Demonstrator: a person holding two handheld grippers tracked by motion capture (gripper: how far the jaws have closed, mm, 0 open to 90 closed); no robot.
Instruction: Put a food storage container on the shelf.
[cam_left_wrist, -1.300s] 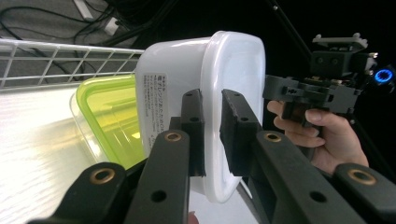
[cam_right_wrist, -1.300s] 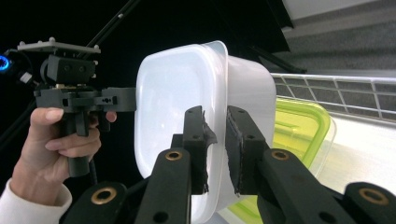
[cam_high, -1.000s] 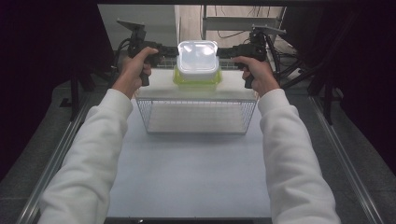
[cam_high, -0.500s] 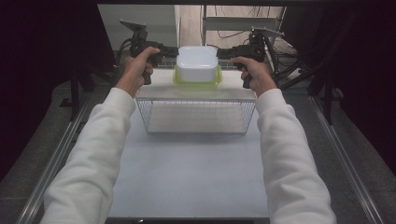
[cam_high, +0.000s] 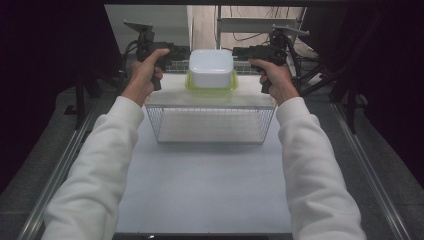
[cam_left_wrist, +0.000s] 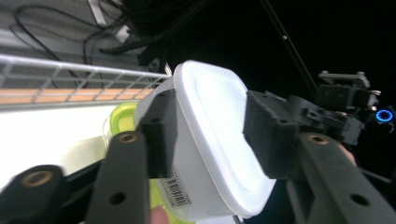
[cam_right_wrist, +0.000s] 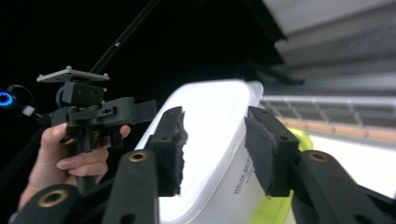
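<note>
A white plastic container (cam_high: 211, 67) with a yellow-green lid rim (cam_high: 210, 86) hangs above the far edge of a wire basket (cam_high: 210, 125). Its white base faces up toward the high view and the green rim sits below. My left gripper (cam_high: 182, 53) is shut on its left side and my right gripper (cam_high: 240, 52) on its right side. In the left gripper view both pads (cam_left_wrist: 161, 133) press the container (cam_left_wrist: 210, 144), with a barcode label low on its wall. In the right gripper view the pads (cam_right_wrist: 271, 154) clamp the container (cam_right_wrist: 212, 140), and the green lid (cam_right_wrist: 275, 210) shows below.
The wire basket stands on a white table (cam_high: 210, 190) with metal rails along both sides. Cables and dark frame posts (cam_high: 350, 85) stand behind and beside the table. The other gripper and hand (cam_right_wrist: 86, 116) show in the right gripper view.
The container has turned between the two grippers: its shiny lid faced the camera, now the white base faces up with the green rim below. Both hands stayed roughly in place.
</note>
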